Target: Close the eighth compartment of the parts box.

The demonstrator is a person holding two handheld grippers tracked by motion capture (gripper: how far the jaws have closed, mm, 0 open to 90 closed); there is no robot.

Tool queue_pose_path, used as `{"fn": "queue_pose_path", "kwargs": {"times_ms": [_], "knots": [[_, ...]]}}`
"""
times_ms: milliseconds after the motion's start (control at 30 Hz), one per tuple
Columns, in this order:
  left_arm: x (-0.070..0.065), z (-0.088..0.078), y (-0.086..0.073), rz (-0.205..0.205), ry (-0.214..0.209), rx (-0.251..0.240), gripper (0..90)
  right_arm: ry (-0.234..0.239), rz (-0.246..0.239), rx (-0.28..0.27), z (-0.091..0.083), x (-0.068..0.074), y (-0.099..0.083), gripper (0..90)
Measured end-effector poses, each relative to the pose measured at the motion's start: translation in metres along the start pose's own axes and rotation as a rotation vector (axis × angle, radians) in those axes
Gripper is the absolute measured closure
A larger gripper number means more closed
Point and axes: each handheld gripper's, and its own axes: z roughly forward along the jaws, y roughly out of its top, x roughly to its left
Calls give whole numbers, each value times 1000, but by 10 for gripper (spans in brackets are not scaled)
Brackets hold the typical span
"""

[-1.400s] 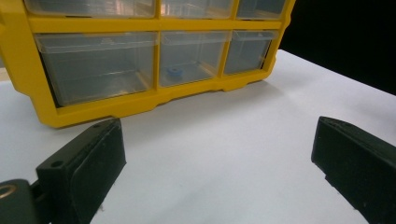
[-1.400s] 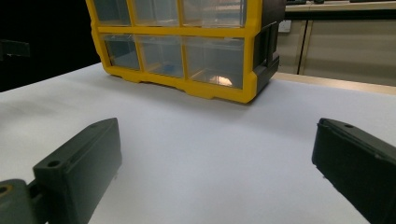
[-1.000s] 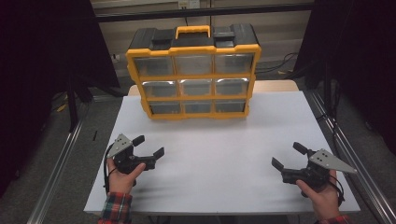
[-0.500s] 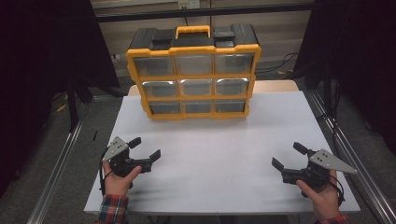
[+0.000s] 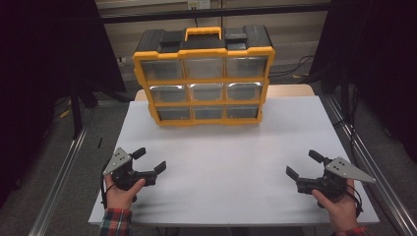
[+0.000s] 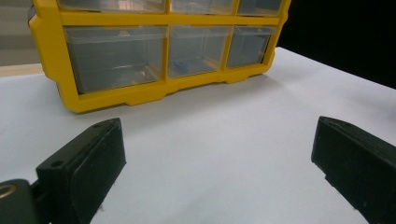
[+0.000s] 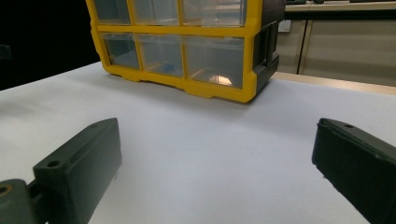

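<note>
Yellow plastic drawer organiser with clear drawers untouched; both grippers empty, jaws wide.
L gripper is pulled back toward near table edge; R gripper unmoved.

organizer at table rear | left gripper front-left | right gripper front-right

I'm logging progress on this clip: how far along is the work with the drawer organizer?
Nothing looks done: all nine clear drawers of the yellow drawer organizer sit closed at the far side of the white table. Nothing is in hand; the left gripper and right gripper are open and empty, near the table's front edge. Reaching the organizer and opening any drawer is left.
</note>
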Motion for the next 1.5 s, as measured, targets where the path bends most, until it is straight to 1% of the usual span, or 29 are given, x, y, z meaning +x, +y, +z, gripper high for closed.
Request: {"fn": "queue_pose_path", "kwargs": {"times_ms": [100,167,200,533,600,633,667,767,867,933,967,1033,1067,1100,1167,1267,1400,1433,1467,1500], "knots": [[0,-1,-1,-2,-8,-8,29,1,0,1,0,0,0,8],[0,-3,-1,10,1,-4,26,-2,-2,2,0,0,0,8],[0,-3,-1,6,3,-4,26,-2,-2,2,0,0,0,8],[-1,-5,-4,22,0,-6,25,-1,-2,2,1,0,-1,8],[-1,-5,-4,19,-8,-8,25,-2,-1,3,1,0,-1,8],[0,-6,-4,26,-12,-10,25,-1,-3,4,1,0,-1,8],[-1,-6,-4,21,-8,-9,25,-1,-2,4,1,0,-1,8],[-1,-6,-6,25,-11,-7,25,-1,-4,6,1,0,-1,8],[-1,-7,-7,40,-2,1,25,2,-8,3,1,0,-1,8],[-3,-6,-8,45,-8,1,25,3,-9,4,1,0,-1,8],[-2,-7,-8,60,-7,9,26,3,-9,4,1,0,-1,8],[-3,-7,-9,55,-14,3,25,1,-8,4,1,0,-1,8],[-3,-7,-9,59,-24,2,25,4,-8,5,1,0,-1,8],[-3,-7,-9,71,-22,11,25,1,-9,5,1,0,-1,8],[-3,-8,-9,72,-26,10,26,1,-6,7,1,0,-1,8],[-5,-8,-9,90,-25,17,26,-1,-7,8,1,0,-1,8],[-5,-8,-9,88,-25,13,25,-2,-7,5,1,-1,-1,8],[-6,-7,-10,79,-24,6,26,-2,-7,4,1,-1,-1,8],[-5,-8,-10,91,-24,15,25,-1,-6,4,1,-1,-1,8],[-5,-8,-10,92,-24,18,25,-4,-6,5,1,-1,-1,8]]}}
